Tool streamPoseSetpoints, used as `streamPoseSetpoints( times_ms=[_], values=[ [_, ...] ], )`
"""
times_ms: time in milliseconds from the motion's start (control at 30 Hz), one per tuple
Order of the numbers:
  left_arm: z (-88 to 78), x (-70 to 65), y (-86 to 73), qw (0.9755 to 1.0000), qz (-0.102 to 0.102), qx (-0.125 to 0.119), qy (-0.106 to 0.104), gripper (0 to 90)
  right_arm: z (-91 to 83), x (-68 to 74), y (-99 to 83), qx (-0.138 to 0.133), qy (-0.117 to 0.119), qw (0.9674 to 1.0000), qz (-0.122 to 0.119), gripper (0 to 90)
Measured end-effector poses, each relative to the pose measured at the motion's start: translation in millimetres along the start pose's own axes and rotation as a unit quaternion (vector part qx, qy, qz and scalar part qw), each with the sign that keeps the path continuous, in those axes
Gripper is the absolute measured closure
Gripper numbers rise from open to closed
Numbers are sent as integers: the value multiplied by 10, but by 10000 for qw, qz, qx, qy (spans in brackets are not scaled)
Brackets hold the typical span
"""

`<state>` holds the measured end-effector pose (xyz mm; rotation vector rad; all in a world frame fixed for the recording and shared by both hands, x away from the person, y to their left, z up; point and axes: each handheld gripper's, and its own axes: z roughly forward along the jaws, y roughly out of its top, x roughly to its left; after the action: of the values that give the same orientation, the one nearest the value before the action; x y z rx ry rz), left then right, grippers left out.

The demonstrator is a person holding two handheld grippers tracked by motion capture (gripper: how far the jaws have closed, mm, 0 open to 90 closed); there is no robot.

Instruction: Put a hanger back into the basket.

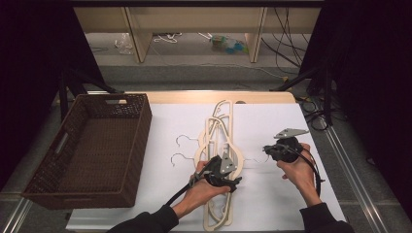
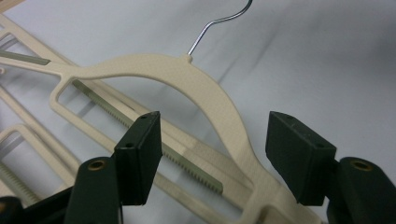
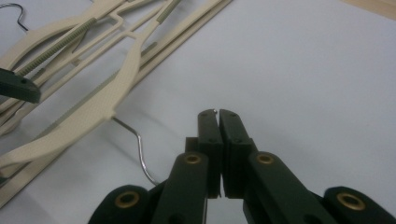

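Several cream plastic hangers with wire hooks lie stacked on the white table cover. My left gripper sits over the middle of the stack. In the left gripper view it is open, its jaws either side of the top hanger's curved shoulder without touching it. My right gripper is to the right of the stack. In the right gripper view it is shut, and the wire hook of a raised hanger runs in under its jaws, a glint of wire showing at the tips.
A dark brown wicker basket stands empty at the left of the table. Two wire hooks stick out of the stack toward it. The table's far wooden edge lies behind, with shelving and cables beyond.
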<state>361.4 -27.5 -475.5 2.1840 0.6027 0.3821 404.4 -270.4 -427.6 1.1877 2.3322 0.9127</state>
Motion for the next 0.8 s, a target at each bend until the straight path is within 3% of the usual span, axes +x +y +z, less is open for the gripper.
streamPoseSetpoints(
  times_ms=[67,200,300,333,433,667,733,800],
  values=[
    [41,-20,9,9998,-56,103,-148,402,1,2,3,-13,-10,10000,-3,887],
    [75,-13,8,9998,-41,197,-30,423,-18,24,13,20,32,10000,68,887],
    [93,8,8,9997,-171,188,-51,463,-2,9,21,-111,13,9998,-171,887],
    [95,26,10,9997,-124,191,-30,474,-4,11,23,-114,21,9997,-194,887],
    [111,41,10,9993,-272,227,-93,503,-22,43,29,-46,24,10000,-11,887],
    [162,19,20,9992,-313,245,-86,571,-29,49,43,-143,63,9997,-178,887],
    [157,21,20,9990,-371,238,-108,615,-54,77,51,-46,108,9999,8,887],
    [144,16,26,9989,-402,235,-76,636,-56,79,54,-64,116,9999,-19,887]
  ],
)
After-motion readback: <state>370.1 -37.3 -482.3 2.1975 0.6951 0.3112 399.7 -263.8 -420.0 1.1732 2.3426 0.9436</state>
